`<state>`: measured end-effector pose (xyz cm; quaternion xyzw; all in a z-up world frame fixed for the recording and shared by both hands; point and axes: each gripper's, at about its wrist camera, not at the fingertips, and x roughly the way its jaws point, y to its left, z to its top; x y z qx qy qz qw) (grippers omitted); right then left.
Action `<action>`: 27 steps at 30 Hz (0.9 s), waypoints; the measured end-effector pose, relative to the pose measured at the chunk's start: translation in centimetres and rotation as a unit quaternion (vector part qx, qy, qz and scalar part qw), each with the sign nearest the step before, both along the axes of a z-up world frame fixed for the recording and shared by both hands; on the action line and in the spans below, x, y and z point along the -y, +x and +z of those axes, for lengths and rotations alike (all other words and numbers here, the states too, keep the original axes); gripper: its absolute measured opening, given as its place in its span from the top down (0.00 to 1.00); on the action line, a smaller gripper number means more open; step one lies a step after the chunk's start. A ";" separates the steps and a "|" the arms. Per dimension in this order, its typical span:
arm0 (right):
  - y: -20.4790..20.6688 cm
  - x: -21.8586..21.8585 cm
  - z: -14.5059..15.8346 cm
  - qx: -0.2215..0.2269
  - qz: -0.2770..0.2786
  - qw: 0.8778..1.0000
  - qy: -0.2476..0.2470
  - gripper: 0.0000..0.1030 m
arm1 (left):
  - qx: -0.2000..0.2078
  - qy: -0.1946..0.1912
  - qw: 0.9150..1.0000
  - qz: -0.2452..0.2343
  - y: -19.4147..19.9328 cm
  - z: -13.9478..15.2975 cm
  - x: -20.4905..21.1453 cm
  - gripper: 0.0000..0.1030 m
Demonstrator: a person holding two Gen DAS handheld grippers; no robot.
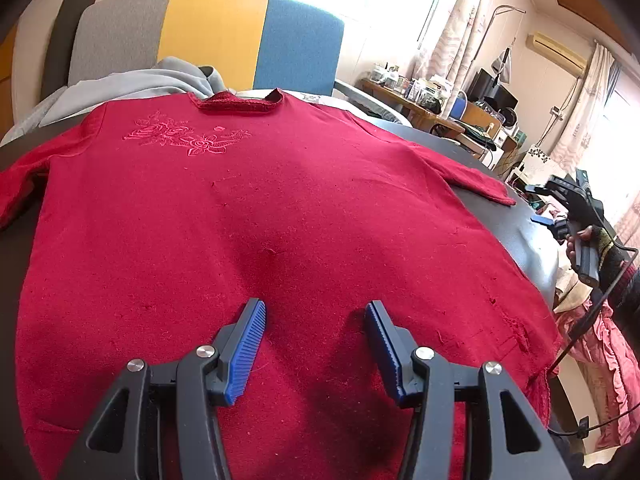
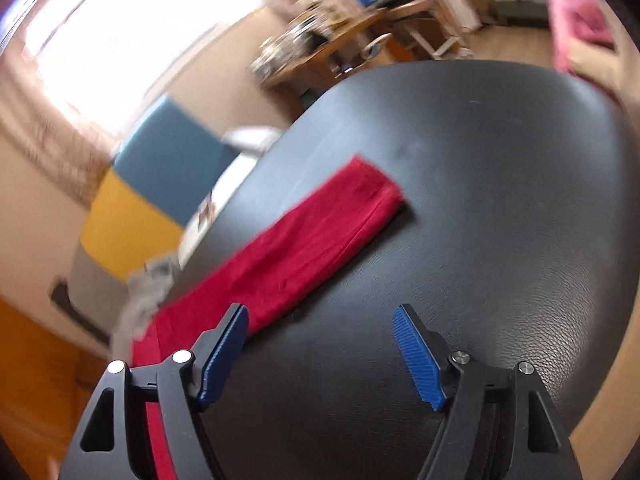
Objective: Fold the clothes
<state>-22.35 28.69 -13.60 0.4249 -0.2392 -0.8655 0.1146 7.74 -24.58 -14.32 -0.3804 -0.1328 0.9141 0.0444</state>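
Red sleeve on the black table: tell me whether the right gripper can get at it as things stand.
Probably yes. The right gripper is open and empty, the sleeve lies flat just ahead of it on the table, and nothing sits between them.

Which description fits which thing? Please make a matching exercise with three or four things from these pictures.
Things:
1. red sweater
2. grey garment
3. right sleeve
4. left gripper

Descriptions:
a. open, nothing between its fingers
b. stretched out flat on the black surface
c. spread front up, with flower embroidery
d. lying behind the red collar

Pairs: 1-c, 2-d, 3-b, 4-a
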 end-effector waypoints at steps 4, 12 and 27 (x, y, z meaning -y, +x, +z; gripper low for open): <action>-2.5 3.0 -0.3 -0.012 0.015 0.995 0.101 0.17 | 0.000 -0.001 1.000 0.000 0.1 0.0 0.0 0.49; -7.0 4.0 -3.6 0.007 -0.060 0.994 0.094 0.00 | -0.003 0.003 1.000 0.000 0.1 -0.1 0.0 0.49; -8.2 4.7 -3.3 0.011 -0.103 0.985 0.136 0.85 | -0.004 0.004 1.000 0.001 0.0 -0.2 -0.2 0.48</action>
